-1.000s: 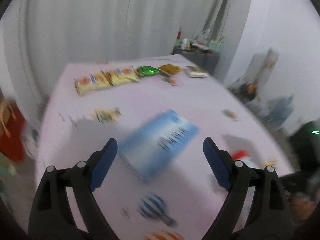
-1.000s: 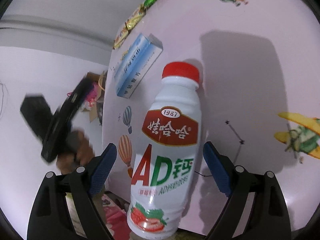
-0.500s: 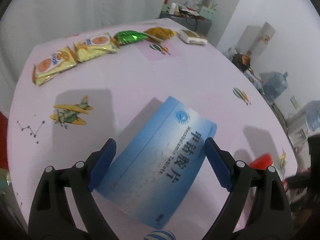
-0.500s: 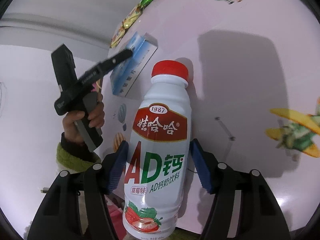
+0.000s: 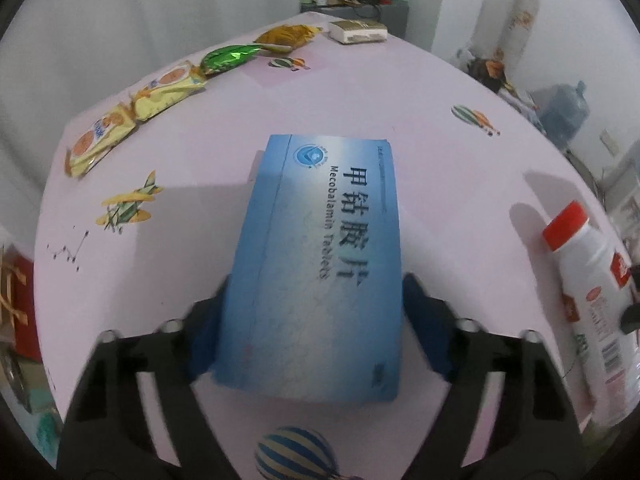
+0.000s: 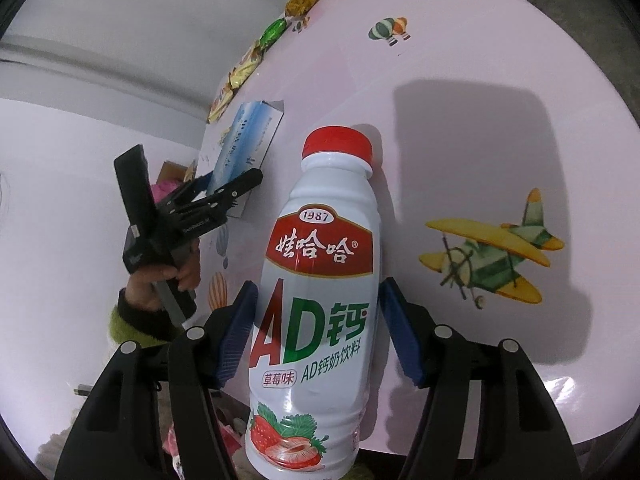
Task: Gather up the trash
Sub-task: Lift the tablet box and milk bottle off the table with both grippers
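A blue tablet box lies on the pink table, and my left gripper has its blue pads against both long sides of it. The box also shows in the right wrist view, with the left gripper around its near end. A white drink bottle with a red cap lies on the table between the pads of my right gripper, which press its sides. The bottle also shows at the right edge of the left wrist view.
Yellow snack packets, a green wrapper, a gold wrapper and a small white box lie in a row along the table's far edge. A water jug and clutter stand on the floor at right.
My left gripper has come down over the blue box and closed in on its sides. My right gripper has narrowed from wide open onto the bottle.
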Demonstrator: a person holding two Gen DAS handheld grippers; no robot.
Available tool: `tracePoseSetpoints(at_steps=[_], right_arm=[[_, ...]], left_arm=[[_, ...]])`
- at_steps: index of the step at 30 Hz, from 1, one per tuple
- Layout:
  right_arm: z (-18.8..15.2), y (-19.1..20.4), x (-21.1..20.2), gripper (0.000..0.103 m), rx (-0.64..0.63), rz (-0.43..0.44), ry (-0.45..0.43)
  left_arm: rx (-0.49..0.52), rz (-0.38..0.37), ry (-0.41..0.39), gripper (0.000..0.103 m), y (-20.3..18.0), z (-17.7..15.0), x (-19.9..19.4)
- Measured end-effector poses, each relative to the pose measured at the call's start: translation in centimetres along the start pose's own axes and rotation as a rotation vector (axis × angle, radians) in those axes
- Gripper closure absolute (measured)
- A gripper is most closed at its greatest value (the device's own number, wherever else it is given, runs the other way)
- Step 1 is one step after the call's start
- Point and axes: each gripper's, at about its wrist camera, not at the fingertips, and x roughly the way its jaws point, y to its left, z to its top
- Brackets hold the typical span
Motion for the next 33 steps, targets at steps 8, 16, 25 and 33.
tracePoseSetpoints(at_steps=[8, 16, 25, 33], right_arm=[[-0.9, -0.4, -2.1, 0.042, -0.068, -0.076, -0.048], [-1.3, -1.4, -2.9, 0.042, -0.065, -0.066, -0.040], [-1.0, -2.3, -2.7, 0.041, -0.006, -0.041, -0.022], [-1.0, -2.0, -2.7, 0.039, -0.006, -0.063, -0.007]], left_arm=[[-0.134, -0.111, 0.058, 0.036, -2.6, -4.5, -3.4], [-0.290, -0.228, 0.030, 0.022, -6.0, -11.4, -7.3], [-0.312, -0.176, 0.003, 0.017, -6.6, -10.9, -6.8], [-0.291, -0.158, 0.005, 0.017, -7.9, -9.9, -6.2]])
